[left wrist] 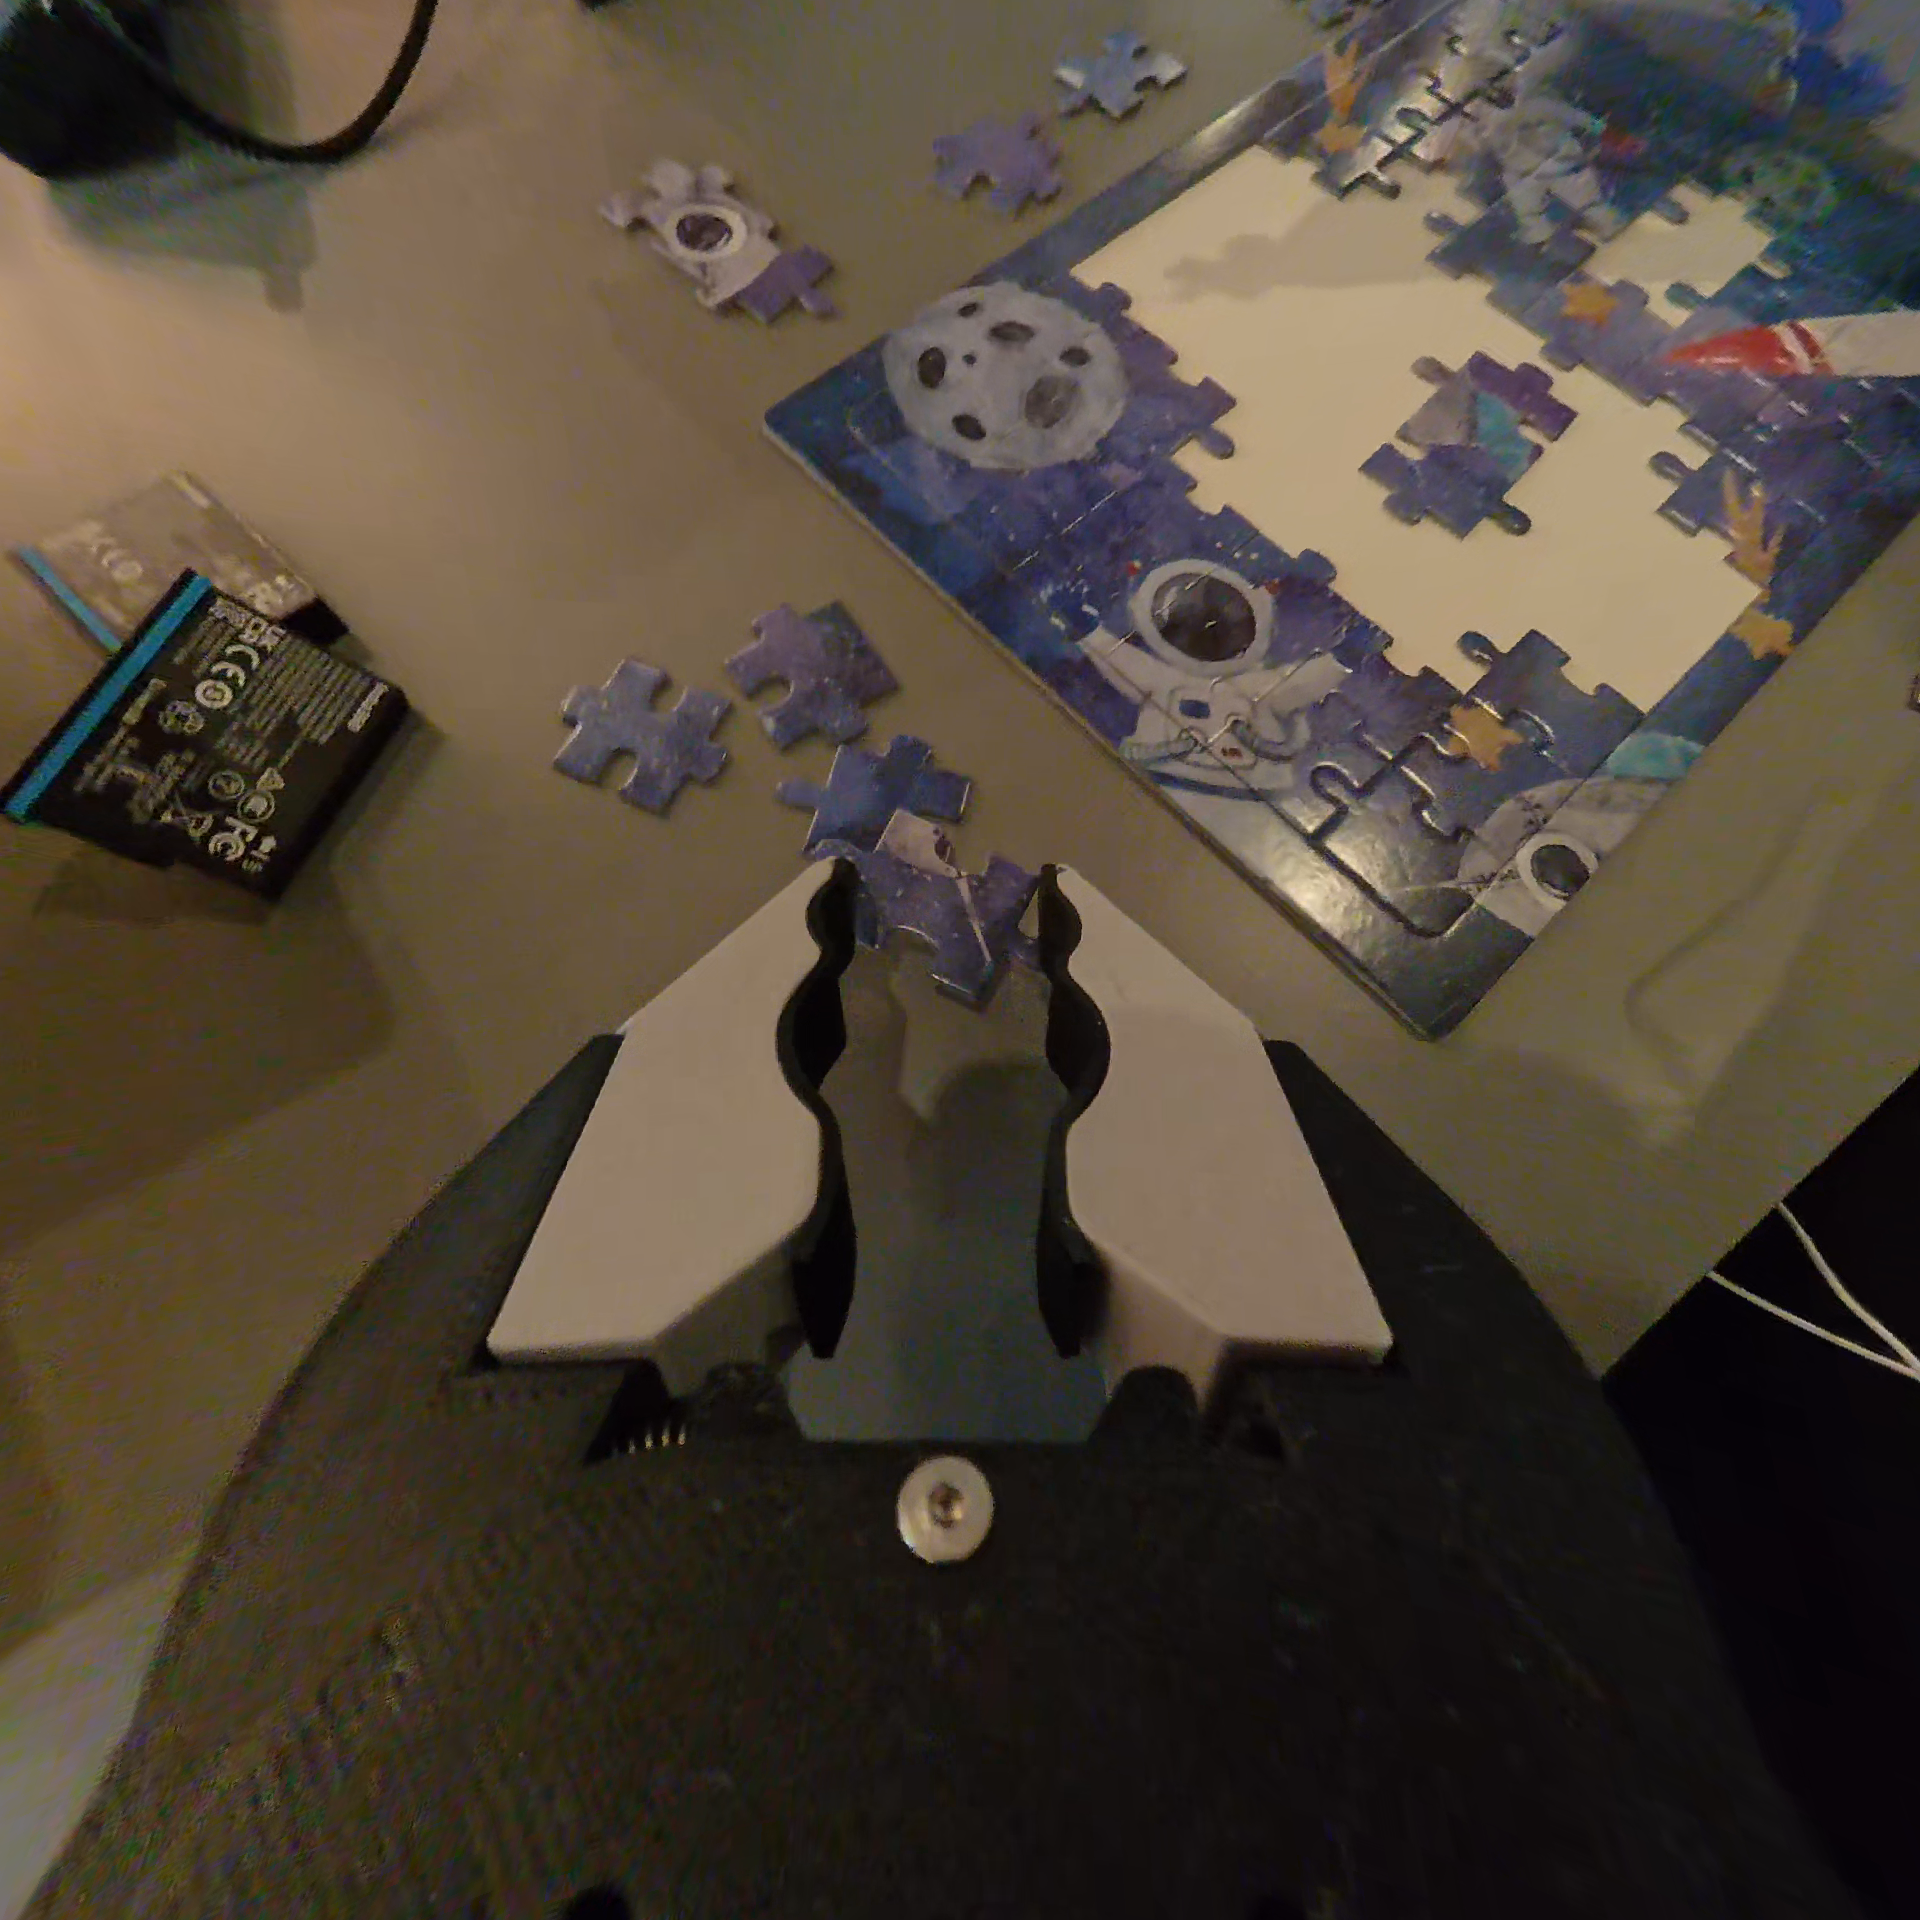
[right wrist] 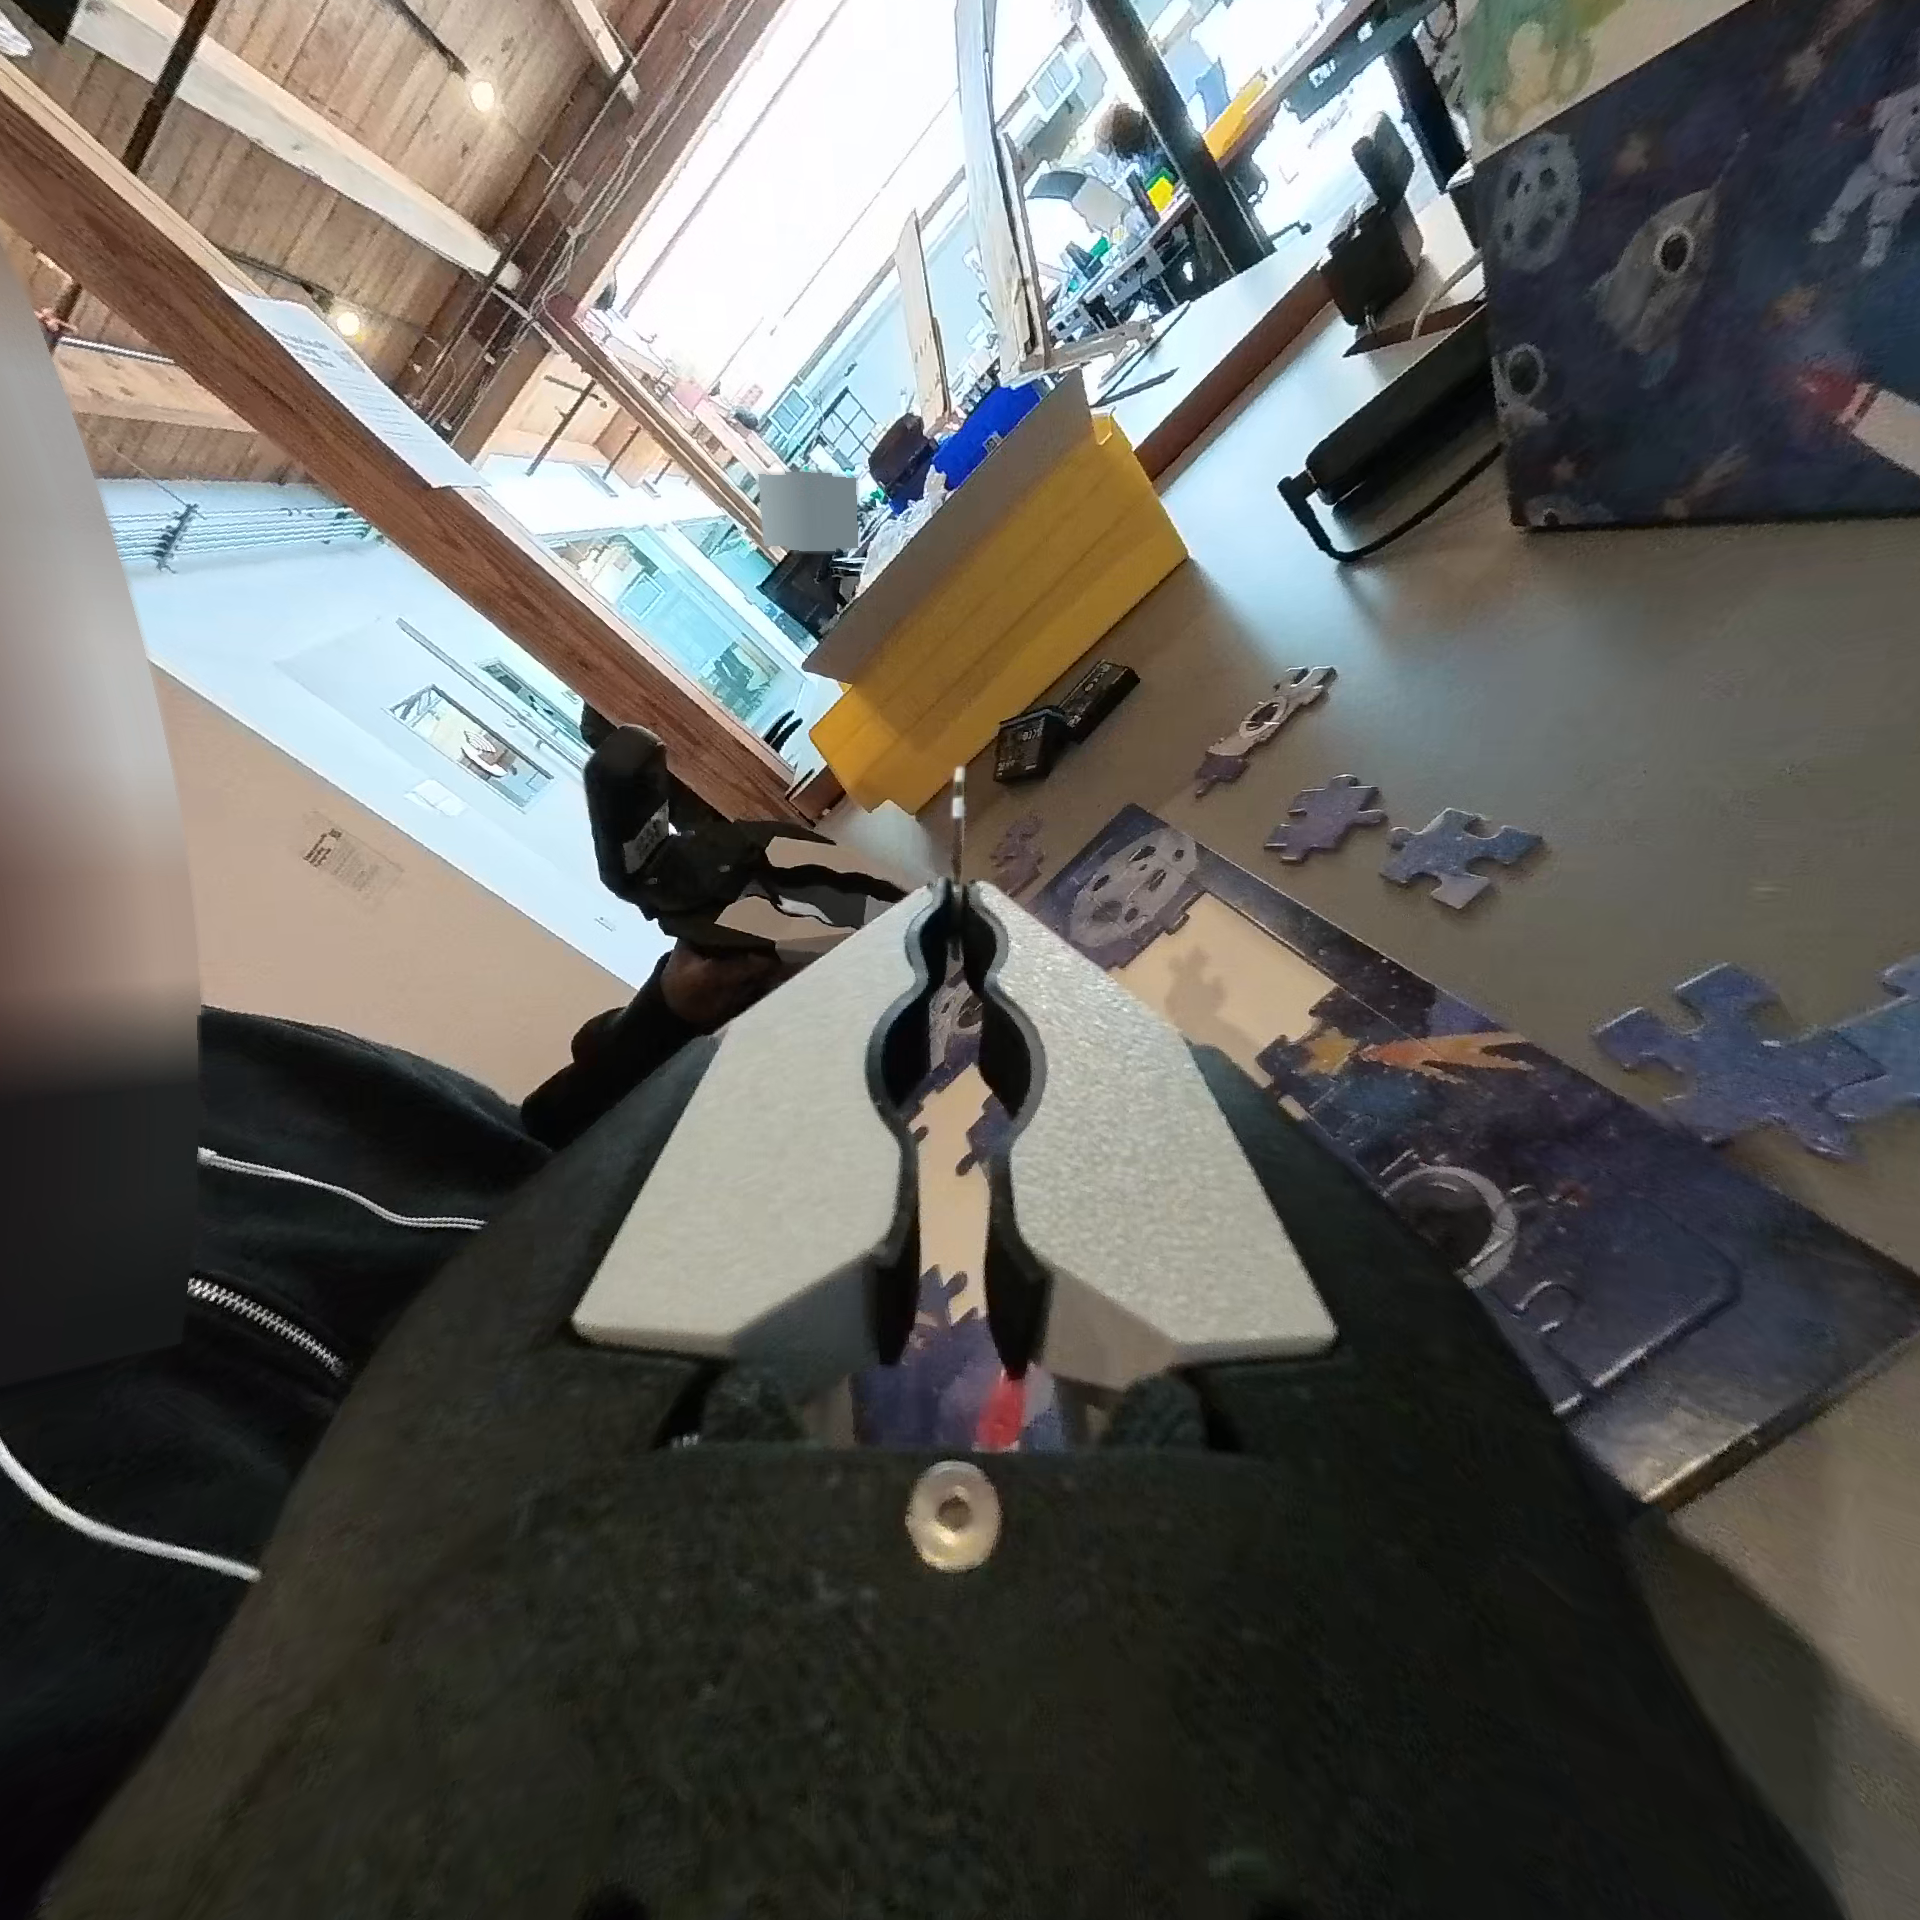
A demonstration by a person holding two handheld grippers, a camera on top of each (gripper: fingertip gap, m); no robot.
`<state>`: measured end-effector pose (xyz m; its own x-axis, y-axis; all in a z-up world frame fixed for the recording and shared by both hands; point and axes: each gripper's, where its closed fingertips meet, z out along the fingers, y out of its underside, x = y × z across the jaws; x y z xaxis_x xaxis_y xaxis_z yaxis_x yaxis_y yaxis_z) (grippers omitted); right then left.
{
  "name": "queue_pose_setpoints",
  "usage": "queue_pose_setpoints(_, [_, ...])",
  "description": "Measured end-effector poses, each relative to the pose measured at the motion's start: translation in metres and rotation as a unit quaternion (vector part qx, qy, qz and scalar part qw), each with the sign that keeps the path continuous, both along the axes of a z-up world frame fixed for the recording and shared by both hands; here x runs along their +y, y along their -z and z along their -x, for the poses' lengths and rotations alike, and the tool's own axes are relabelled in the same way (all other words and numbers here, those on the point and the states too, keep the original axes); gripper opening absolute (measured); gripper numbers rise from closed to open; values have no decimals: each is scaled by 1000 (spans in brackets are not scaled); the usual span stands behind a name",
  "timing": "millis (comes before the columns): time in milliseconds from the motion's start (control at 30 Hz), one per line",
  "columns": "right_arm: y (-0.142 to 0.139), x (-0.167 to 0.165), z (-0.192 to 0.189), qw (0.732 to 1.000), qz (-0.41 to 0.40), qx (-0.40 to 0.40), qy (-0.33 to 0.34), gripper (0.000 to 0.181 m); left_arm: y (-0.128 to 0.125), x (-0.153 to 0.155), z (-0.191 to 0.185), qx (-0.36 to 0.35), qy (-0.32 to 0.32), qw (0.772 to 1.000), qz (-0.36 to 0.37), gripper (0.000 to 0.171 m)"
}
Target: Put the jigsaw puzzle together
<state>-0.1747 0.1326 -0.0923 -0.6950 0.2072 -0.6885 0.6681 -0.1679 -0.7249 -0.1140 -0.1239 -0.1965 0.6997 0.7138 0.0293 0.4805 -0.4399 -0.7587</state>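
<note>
In the left wrist view, the left gripper [left wrist: 943, 883] fills the lower frame, its jaws parted around a loose purple puzzle piece [left wrist: 940, 920] on the grey table [left wrist: 416, 436]; whether the pads touch the piece I cannot tell. Just beyond lie three more loose pieces [left wrist: 644, 732]. To the right sits the jigsaw puzzle [left wrist: 1226, 582] in its blue tray: the border, a cratered moon and an astronaut are assembled, the middle is bare white, and a joined pair of pieces [left wrist: 1465, 447] lies loose in that gap. At mid left lie two black camera batteries [left wrist: 197, 727] with blue edges and fine white printing. Farther up lie an astronaut fragment [left wrist: 727, 239] and two single pieces [left wrist: 997, 161].

In the right wrist view, the right gripper [right wrist: 954, 888] is clenched on a thin puzzle piece held edge-on [right wrist: 958, 821] above the puzzle tray [right wrist: 1610, 1247]. Beyond, at centre, a yellow bin [right wrist: 1018, 623] stands with a grey sheet across its top; its contents are hidden. The puzzle box [right wrist: 1704, 291] stands at upper right.
</note>
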Motion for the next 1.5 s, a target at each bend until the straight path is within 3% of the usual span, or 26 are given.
queue_pose_setpoints(1233, [2,6,5,1000,7,-3,14,0,8,-13,3,-12,-17,999,26,33])
queue_pose_setpoints(1500, [12,-3,2,1000,-8,-13,-1,0,-19,-11,15,41,-49,998,-1,40])
